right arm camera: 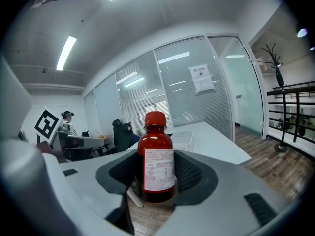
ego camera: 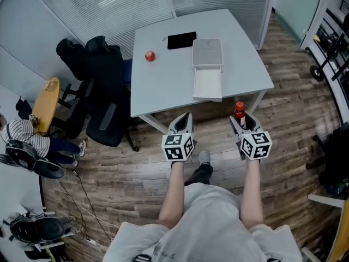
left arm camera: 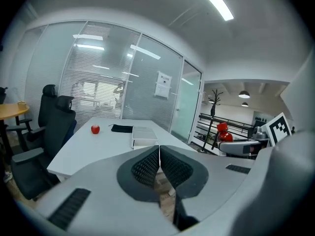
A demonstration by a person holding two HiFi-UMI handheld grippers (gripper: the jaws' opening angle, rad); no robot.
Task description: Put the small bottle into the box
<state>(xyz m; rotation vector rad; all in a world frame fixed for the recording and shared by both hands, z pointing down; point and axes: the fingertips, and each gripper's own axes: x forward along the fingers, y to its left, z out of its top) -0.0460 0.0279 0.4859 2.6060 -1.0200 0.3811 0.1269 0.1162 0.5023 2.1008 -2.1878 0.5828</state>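
My right gripper (ego camera: pixel 243 121) is shut on a small red bottle (right arm camera: pixel 156 157) with a red cap and a white label; the bottle (ego camera: pixel 239 113) stands upright between the jaws, just off the table's near right corner. My left gripper (ego camera: pixel 184 121) is shut with nothing between its jaws (left arm camera: pixel 159 165), held in front of the table's near edge. The white box (ego camera: pixel 208 69) lies open on the white table (ego camera: pixel 158 86), its lid at the far side and its tray reaching the near edge. In the left gripper view the box (left arm camera: pixel 144 136) is ahead on the tabletop.
A red apple (ego camera: pixel 150 55) and a black flat case (ego camera: pixel 181 40) lie on the table's far part. Black office chairs (ego camera: pixel 103 86) stand left of the table, with a round wooden table (ego camera: pixel 46 103) and a seated person further left. Glass partitions run behind the table.
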